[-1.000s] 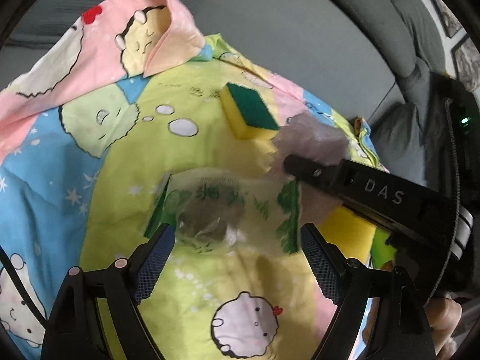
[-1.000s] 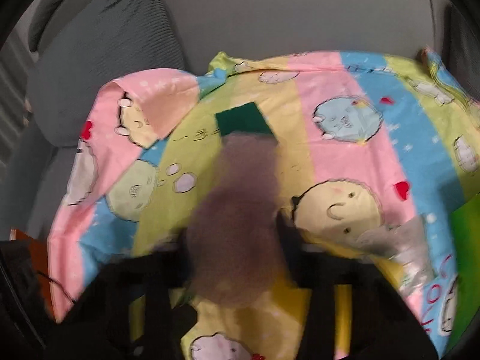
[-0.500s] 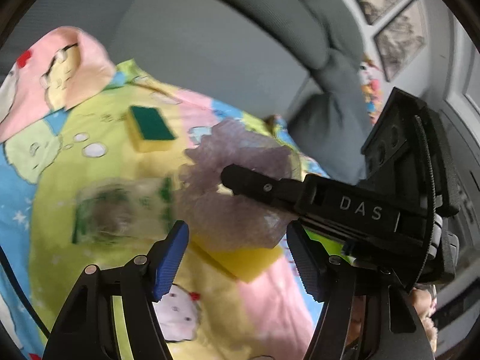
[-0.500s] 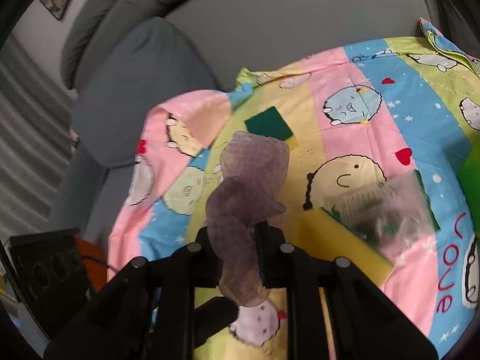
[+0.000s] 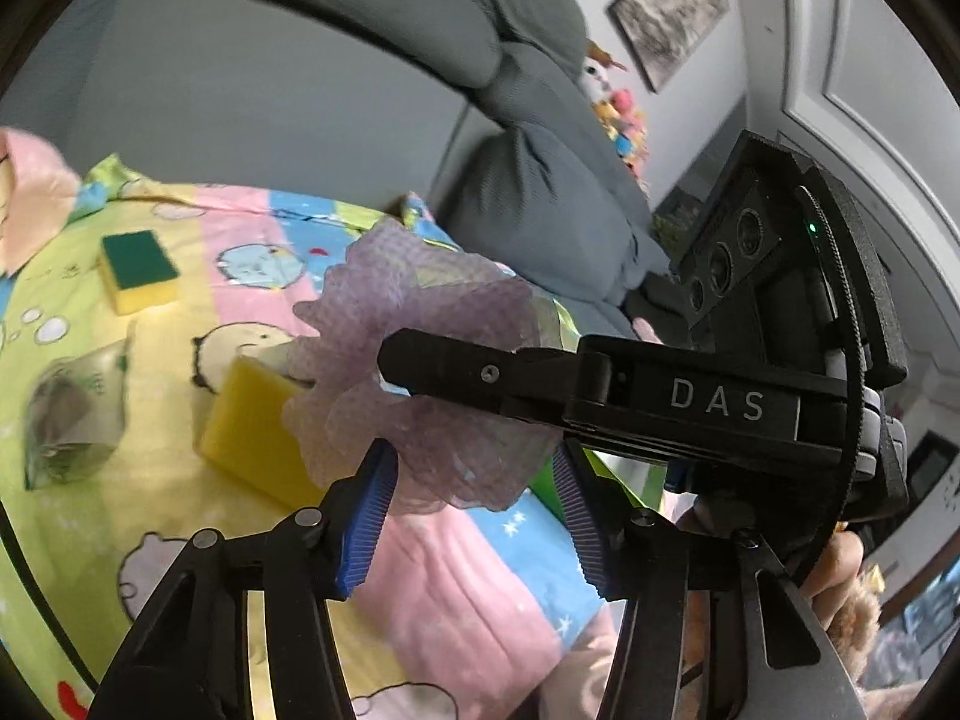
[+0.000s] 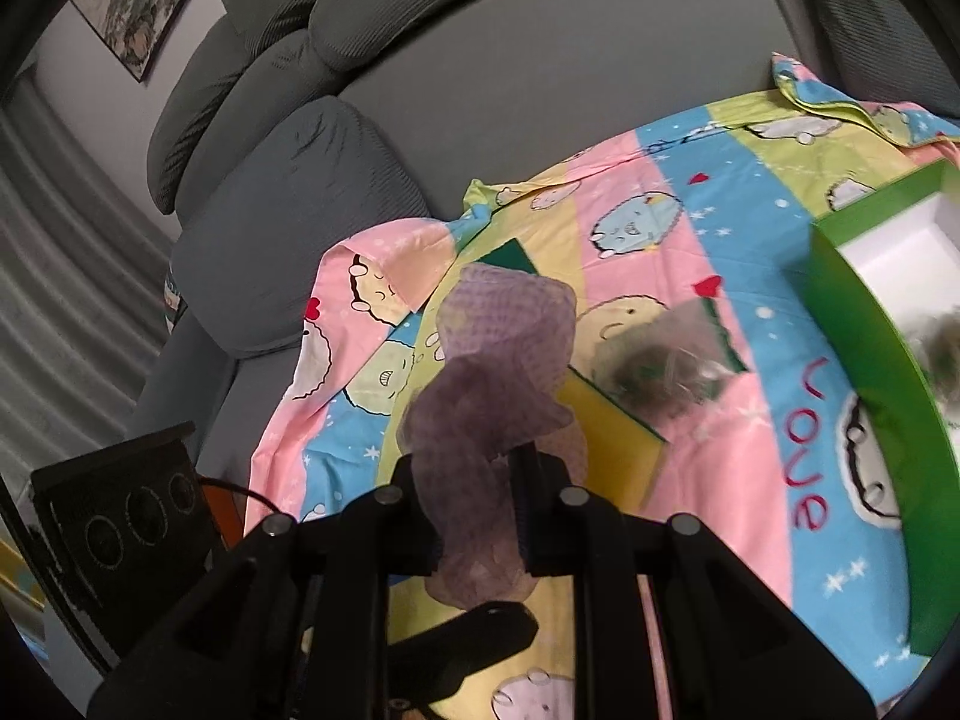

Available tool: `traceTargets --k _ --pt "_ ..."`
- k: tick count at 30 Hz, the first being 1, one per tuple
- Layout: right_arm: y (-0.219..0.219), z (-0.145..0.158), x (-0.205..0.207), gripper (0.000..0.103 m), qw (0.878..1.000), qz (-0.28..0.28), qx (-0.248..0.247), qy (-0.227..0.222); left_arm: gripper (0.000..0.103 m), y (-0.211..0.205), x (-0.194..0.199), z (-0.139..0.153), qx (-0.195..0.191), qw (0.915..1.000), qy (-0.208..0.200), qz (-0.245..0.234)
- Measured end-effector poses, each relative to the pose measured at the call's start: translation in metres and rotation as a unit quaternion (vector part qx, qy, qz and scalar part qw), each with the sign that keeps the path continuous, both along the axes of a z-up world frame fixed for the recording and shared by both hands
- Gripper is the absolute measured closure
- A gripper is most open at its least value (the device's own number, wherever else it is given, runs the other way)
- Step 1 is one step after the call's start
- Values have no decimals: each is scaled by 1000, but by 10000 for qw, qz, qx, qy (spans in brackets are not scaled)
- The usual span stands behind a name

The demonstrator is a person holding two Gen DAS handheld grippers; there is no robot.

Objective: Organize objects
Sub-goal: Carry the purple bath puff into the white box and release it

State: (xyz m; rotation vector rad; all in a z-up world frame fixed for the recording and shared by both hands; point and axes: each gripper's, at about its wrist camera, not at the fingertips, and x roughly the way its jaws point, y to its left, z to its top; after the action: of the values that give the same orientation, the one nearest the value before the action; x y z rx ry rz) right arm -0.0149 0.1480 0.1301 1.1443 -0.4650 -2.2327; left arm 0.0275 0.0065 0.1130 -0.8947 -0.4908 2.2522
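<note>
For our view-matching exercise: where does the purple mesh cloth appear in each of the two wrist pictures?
Left wrist view: the purple mesh cloth sits centre, pinched by the right tool reaching in from the right.
Right wrist view: the cloth rises at lower centre from that tool's closed jaws.
Shared landmark: the large yellow sponge just behind it.

Soft, even indoor light falls without glare, both fisheye views bending and darkening at their rims, the green-walled cardboard box point(image 6: 864, 360) smeared by blur.
</note>
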Motion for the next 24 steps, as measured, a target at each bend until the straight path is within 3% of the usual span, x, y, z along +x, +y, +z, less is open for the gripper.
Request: traceTargets --k 5,15,24 --pt "36 0 10 85 9996 -242 -106 -29 55 34 4 5 -184 9997 68 -168" --pt "111 13 28 84 9965 -796 -224 136 56 107 17 28 -563 9959 423 -562" --pt "170 30 37 83 9894 -1357 -237 461 56 165 11 43 -562 9923 593 -933"
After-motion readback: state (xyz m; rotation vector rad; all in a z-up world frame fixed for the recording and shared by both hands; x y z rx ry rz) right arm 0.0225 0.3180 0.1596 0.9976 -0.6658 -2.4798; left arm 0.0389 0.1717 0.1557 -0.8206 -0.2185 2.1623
